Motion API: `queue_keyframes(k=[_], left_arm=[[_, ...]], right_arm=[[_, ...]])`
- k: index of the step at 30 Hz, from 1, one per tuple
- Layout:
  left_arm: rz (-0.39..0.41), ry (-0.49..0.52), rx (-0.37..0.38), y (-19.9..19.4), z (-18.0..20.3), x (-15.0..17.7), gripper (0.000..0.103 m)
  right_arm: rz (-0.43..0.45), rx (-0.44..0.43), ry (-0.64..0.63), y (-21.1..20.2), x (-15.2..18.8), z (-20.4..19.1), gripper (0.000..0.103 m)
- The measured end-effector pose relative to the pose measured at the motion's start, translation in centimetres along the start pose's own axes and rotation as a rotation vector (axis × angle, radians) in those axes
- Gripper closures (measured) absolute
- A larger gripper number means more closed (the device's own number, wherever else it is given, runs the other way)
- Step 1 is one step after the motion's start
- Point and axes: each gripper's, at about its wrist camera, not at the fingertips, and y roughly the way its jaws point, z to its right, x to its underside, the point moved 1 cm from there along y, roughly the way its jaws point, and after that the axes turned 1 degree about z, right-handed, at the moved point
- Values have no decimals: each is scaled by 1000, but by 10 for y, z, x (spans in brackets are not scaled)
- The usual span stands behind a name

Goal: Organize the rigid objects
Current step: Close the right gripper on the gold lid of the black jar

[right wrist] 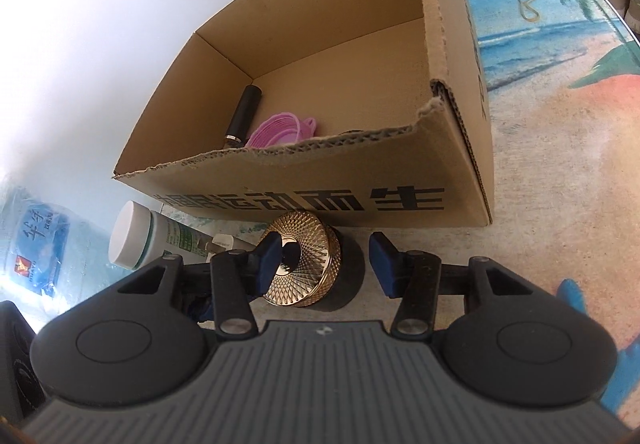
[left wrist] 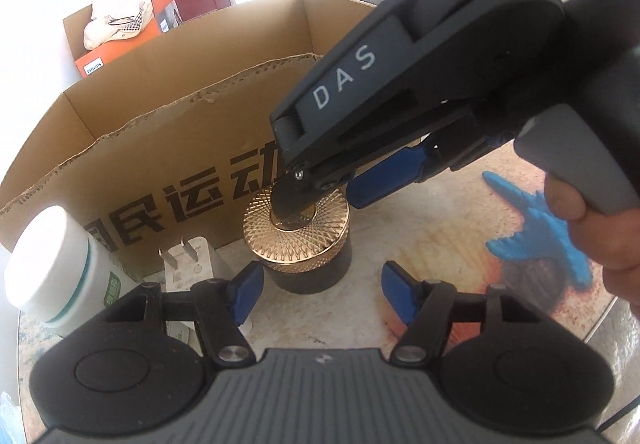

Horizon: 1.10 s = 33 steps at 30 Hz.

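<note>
A black jar with a gold knurled lid (left wrist: 298,230) stands on the table in front of the cardboard box (left wrist: 160,140). My left gripper (left wrist: 320,294) is open, just short of the jar. My right gripper (right wrist: 326,264) is open and reaches down over the jar (right wrist: 308,264), its jaws on either side of the lid; it also shows from above in the left wrist view (left wrist: 332,192). The box (right wrist: 360,180) holds a black tube (right wrist: 244,112) and a pink ribbed piece (right wrist: 280,130).
A white-capped bottle (left wrist: 52,272) and a white plug adapter (left wrist: 188,260) lie left of the jar. A blue toy (left wrist: 532,228) lies to the right. A plastic bag (right wrist: 36,244) sits far left. An orange Philips box (left wrist: 120,44) stands behind.
</note>
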Motion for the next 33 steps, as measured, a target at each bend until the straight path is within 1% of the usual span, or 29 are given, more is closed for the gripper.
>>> queue_keyframes(k=[3, 6, 12, 14, 15, 17, 18, 19, 21, 23, 28, 30, 33], left_arm=[[-2, -4, 11, 2, -1, -3, 35], [6, 11, 29, 1, -1, -2, 35], [32, 62, 85, -5, 8, -1, 35], [41, 77, 129, -10, 14, 1, 35], [43, 82, 167, -12, 16, 1, 36], [49, 98, 245, -18, 24, 3, 39], [55, 111, 250, -20, 28, 4, 39], [63, 129, 240, -23, 32, 5, 39], [82, 157, 211, -27, 36, 8, 39], [90, 158, 182, -29, 35, 9, 39], [88, 87, 111, -25, 17, 3, 39], [76, 57, 95, -19, 8, 0, 39], [72, 37, 85, -12, 2, -6, 39]], right_arm=[[-31, -31, 11, 5, 1, -3, 53], [-29, -16, -6, 4, 4, -6, 53], [-35, 0, 15, -9, 10, 2, 53], [-37, 6, 22, -17, 16, 6, 53], [-38, 6, 26, -20, 18, 7, 53], [-54, -34, 56, -26, 25, 11, 54], [-58, -51, 72, -28, 28, 12, 54], [-54, -49, 77, -31, 31, 13, 54], [-23, 2, 51, -40, 35, 13, 54], [11, 40, 38, -47, 34, 14, 54], [67, 63, 51, -53, 19, 19, 54], [68, 68, 43, -51, 14, 17, 54], [64, 76, -9, -49, 9, 6, 54]])
